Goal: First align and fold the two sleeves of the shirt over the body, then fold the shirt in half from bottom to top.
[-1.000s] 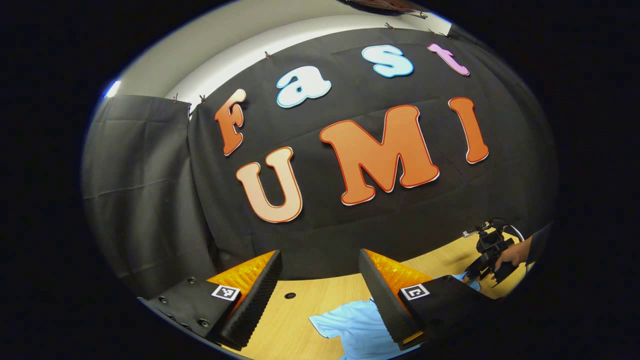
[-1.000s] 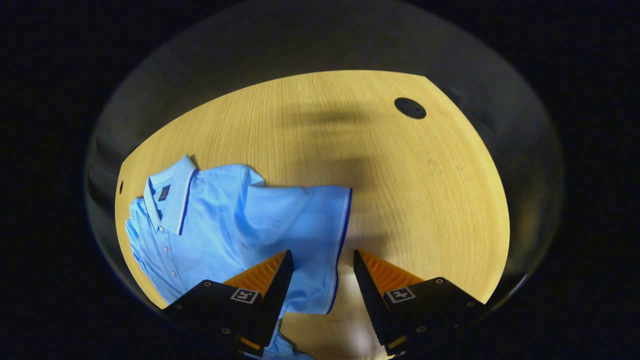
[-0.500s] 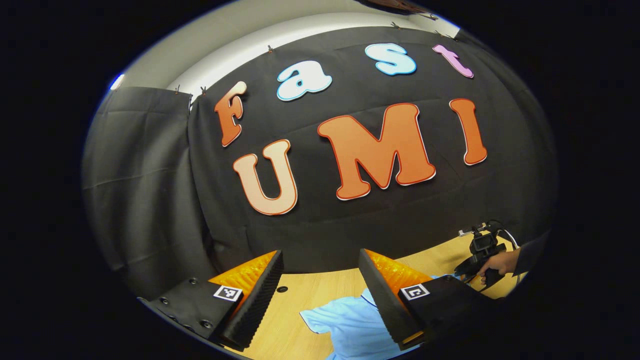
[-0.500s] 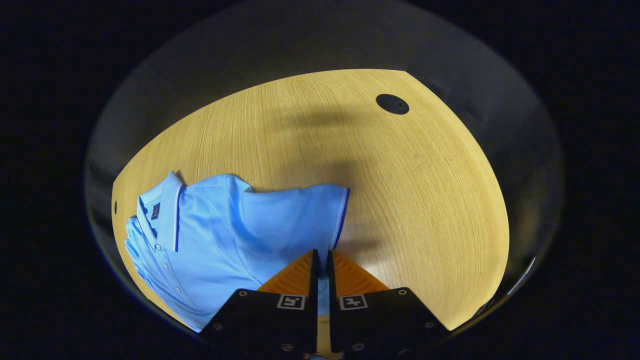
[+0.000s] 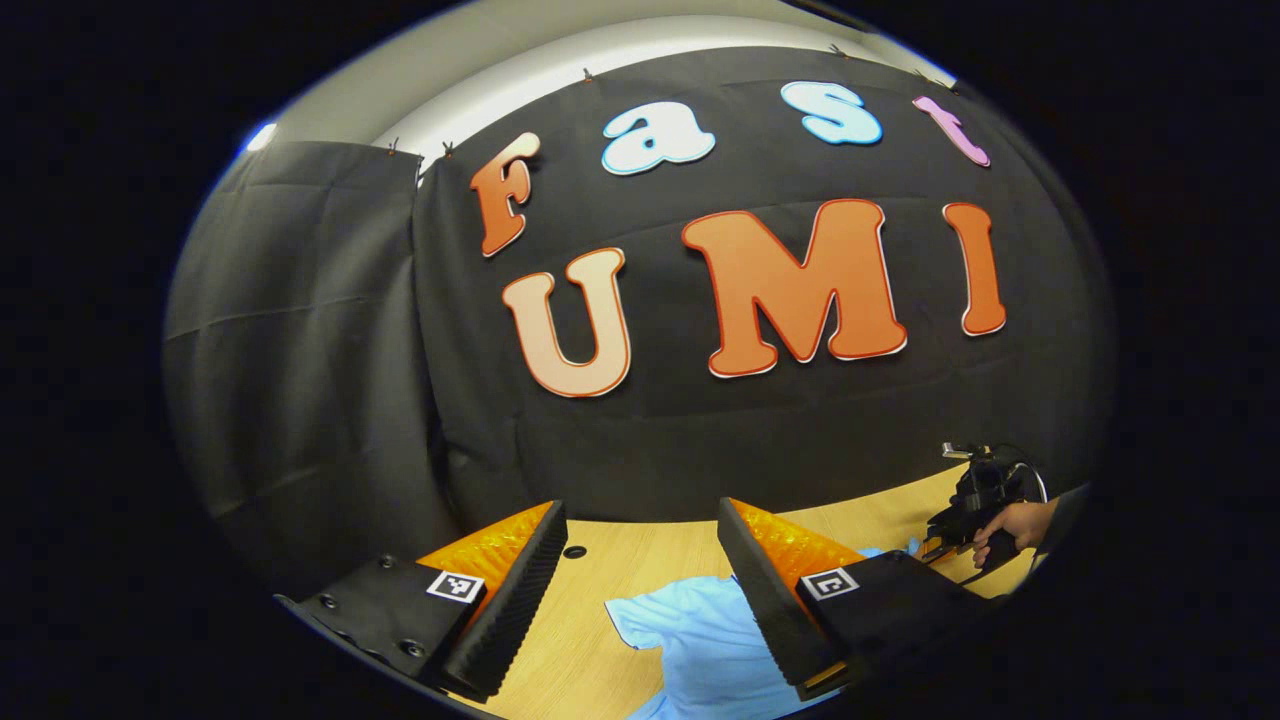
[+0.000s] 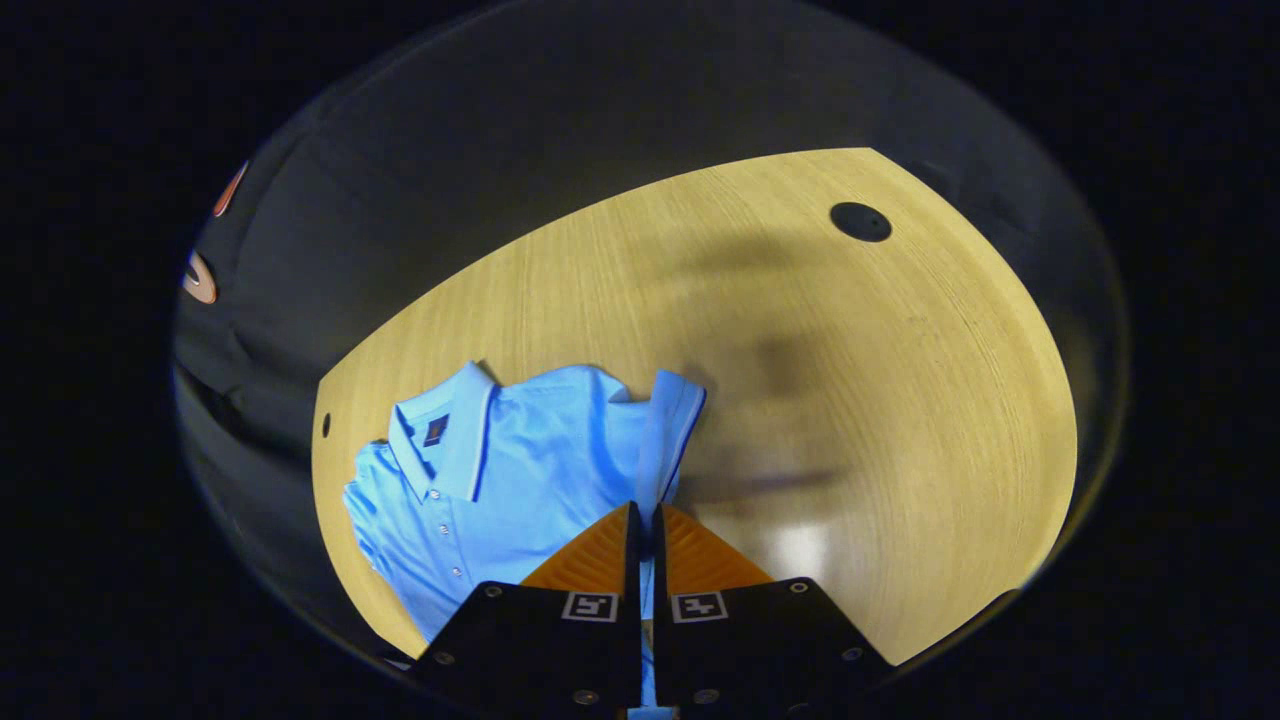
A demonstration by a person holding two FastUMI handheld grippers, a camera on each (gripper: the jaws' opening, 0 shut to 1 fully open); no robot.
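One sleeve [image 6: 668, 430] of the blue polo shirt [image 6: 520, 480] is pinched between the closed right gripper [image 6: 641, 525], unfolded yet, while the left gripper [image 5: 640, 540] is held open above it.

The shirt [image 6: 520, 470] is a light sky blue, with a thin dark blue stripe and a paler band edging the sleeve [image 6: 668, 430] cuff and the collar [image 6: 450, 440]. A small dark label sits inside the collar, and pale buttons run down the placket. The table [image 6: 850, 400] is pale yellow wood with fine straight grain, marked by a round black hole [image 6: 861, 221].
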